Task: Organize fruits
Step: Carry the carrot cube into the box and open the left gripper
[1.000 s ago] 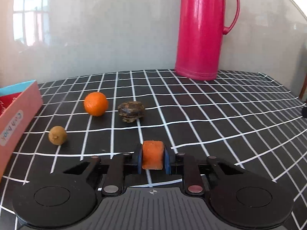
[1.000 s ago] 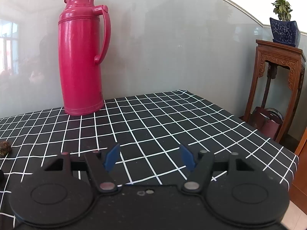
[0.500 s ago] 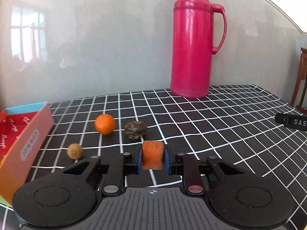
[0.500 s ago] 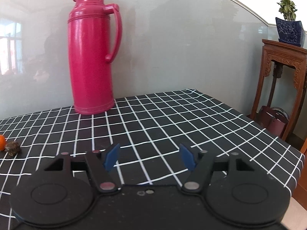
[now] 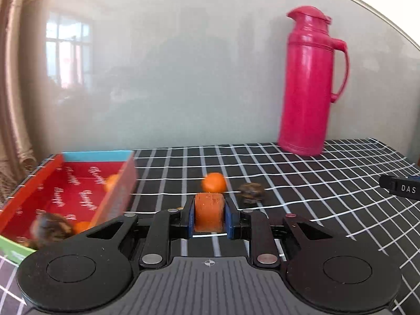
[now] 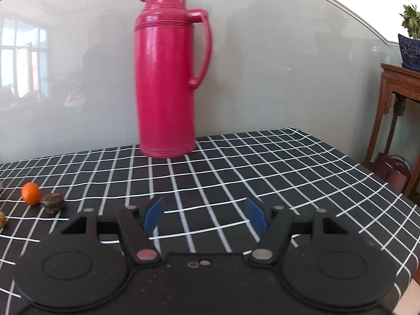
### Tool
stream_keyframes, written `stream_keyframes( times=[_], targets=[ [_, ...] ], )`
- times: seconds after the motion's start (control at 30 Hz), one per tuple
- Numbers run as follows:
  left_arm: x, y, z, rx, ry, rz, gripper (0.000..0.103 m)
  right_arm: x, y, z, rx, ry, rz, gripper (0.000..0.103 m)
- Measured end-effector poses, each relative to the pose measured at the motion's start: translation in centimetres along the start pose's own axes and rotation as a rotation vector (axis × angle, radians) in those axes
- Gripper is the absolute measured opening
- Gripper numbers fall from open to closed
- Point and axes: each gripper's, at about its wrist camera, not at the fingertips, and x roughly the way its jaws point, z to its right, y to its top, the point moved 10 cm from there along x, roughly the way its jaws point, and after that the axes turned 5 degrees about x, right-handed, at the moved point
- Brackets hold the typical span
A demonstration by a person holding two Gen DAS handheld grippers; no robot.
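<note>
Left hand-held gripper [image 5: 209,216] is clenched on an orange chunk [image 5: 209,212], blunt-ended, could be carrot or a fruit piece, can't tell which; it sits above the tabletop [image 5: 328,210], just right of the box. Right hand-held gripper [image 6: 205,215] is released, jaws apart with nothing between them, over bare checked cloth. Progress, biggest first: the red box [image 5: 71,191] with the blue far wall already has things in it, namely a dark brownish item [image 5: 52,227] at the near corner, an orange piece [image 5: 82,226] beside it and another orange one [image 5: 111,181] against the right wall, all blurred, so I won't call them more exactly. I'd judge the job partly done. Still loose on the tabletop: a tangerine [image 5: 214,182], a dark wrinkled fruit [image 5: 251,191] just right of it, and a small yellowish fruit [image 6: 2,219] at the left edge of my right view. So three loose pieces plus the one I'm holding are left, I reckon. The pink thermos [image 6: 169,78] at the back isn't part of it. Writing: white script is printed repeatedly on the box floor, too blurred to read; "DAS" shows on a black part [image 5: 401,188] at the right edge of my left view, cut off by the frame.
</note>
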Motion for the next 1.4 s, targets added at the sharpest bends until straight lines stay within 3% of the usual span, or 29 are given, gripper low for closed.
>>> stream_keyframes(
  times=[0.53, 1.4],
  targets=[
    [-1.5, -1.5, -9.5, -0.076, 0.133, -0.007, 0.023, -2.3, -0.4, -9.3, -0.104, 0.114, 0.017, 0.068],
    [-1.4, -3.4, -17.4, -0.149, 0.272, -0.007, 0.023, -3.7, -1.5, -17.5, -0.164, 0.259, 0.021, 0.068]
  ],
)
